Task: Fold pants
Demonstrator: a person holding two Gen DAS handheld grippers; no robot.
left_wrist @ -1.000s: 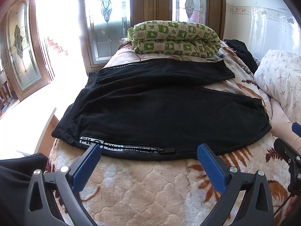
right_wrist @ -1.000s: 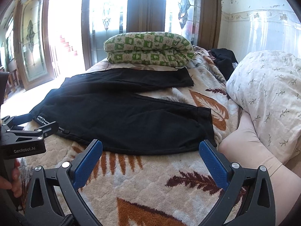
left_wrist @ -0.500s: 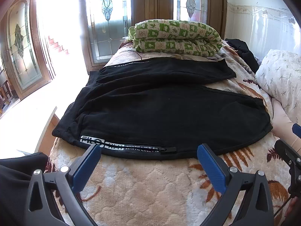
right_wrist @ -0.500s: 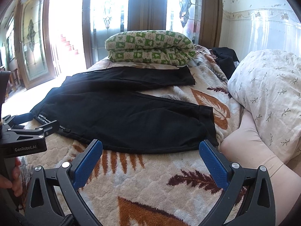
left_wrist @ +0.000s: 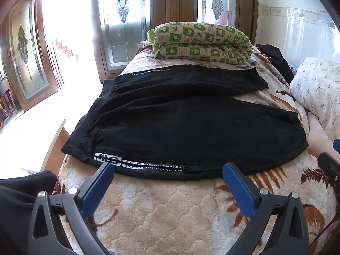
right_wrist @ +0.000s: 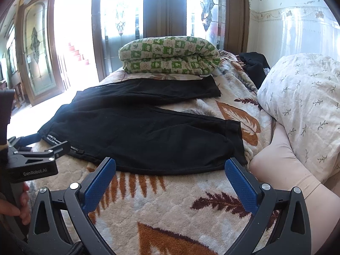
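Both the left gripper (left_wrist: 167, 175) and right gripper (right_wrist: 170, 171) hang released before the black pants (left_wrist: 180, 125), unfolded; next, each should pinch the near edge.

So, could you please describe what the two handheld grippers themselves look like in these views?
Both are alike: the left gripper and right gripper have black skeletal frames with triangular cut-outs and silver bolts, ending in two fingers faced with blue textured pads. In the right wrist view, the left one's black body carries white "GenRobot.AI" lettering. A thin black cable shows at the left wrist view's right edge.
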